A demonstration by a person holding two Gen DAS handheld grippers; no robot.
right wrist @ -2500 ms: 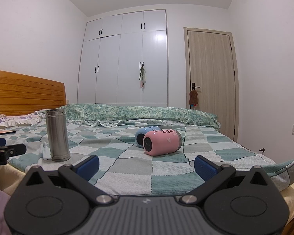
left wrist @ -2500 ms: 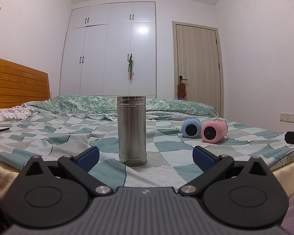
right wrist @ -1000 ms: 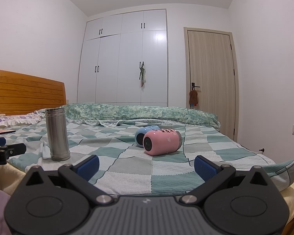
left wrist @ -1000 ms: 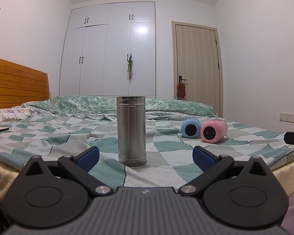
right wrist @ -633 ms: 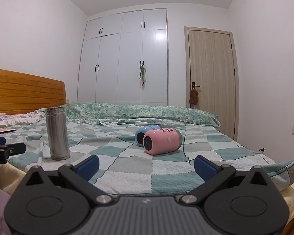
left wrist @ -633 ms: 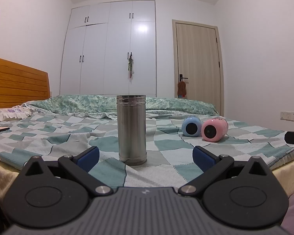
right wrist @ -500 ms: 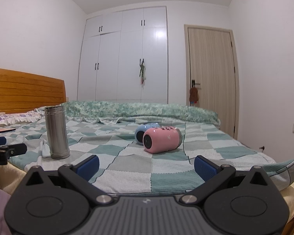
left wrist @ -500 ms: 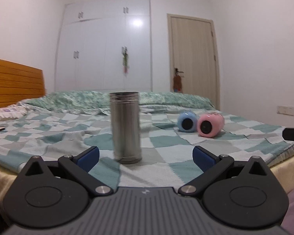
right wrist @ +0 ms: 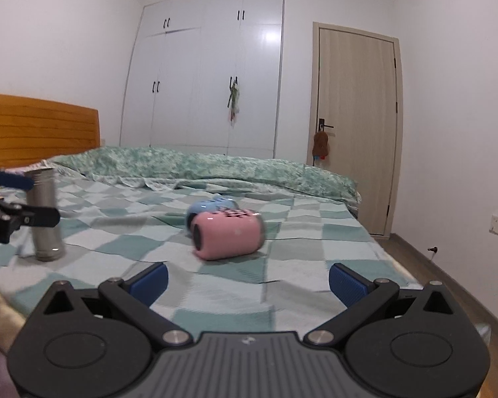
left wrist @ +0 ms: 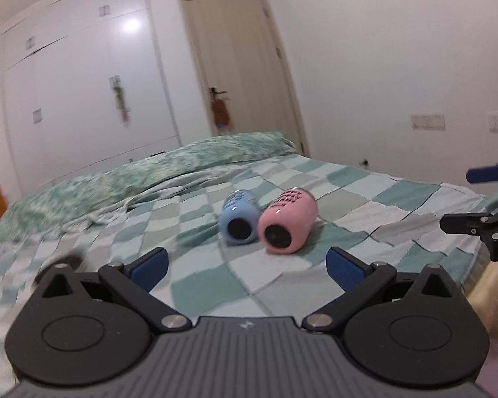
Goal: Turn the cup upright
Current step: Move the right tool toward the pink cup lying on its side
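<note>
A pink cup (left wrist: 287,224) and a blue cup (left wrist: 238,221) lie on their sides, side by side, on the checked bedspread, dark ends toward the left wrist camera. They also show in the right wrist view, pink (right wrist: 228,236) in front of blue (right wrist: 210,206). My left gripper (left wrist: 247,267) is open and empty, a short way before the two cups. My right gripper (right wrist: 248,280) is open and empty, short of the pink cup. A steel flask (right wrist: 45,214) stands upright at the left.
The bedspread (right wrist: 302,258) covers the bed; a folded green quilt (right wrist: 199,165) lies at the back. A wooden headboard (right wrist: 36,129) is at the left, a wardrobe (right wrist: 209,76) and door (right wrist: 355,126) behind. The other gripper shows at each view's edge (left wrist: 481,229) (right wrist: 6,212).
My left gripper has swung right and forward, from facing the steel flask to facing the two cups. My right gripper has moved closer to the pink cup. Both stay open.
</note>
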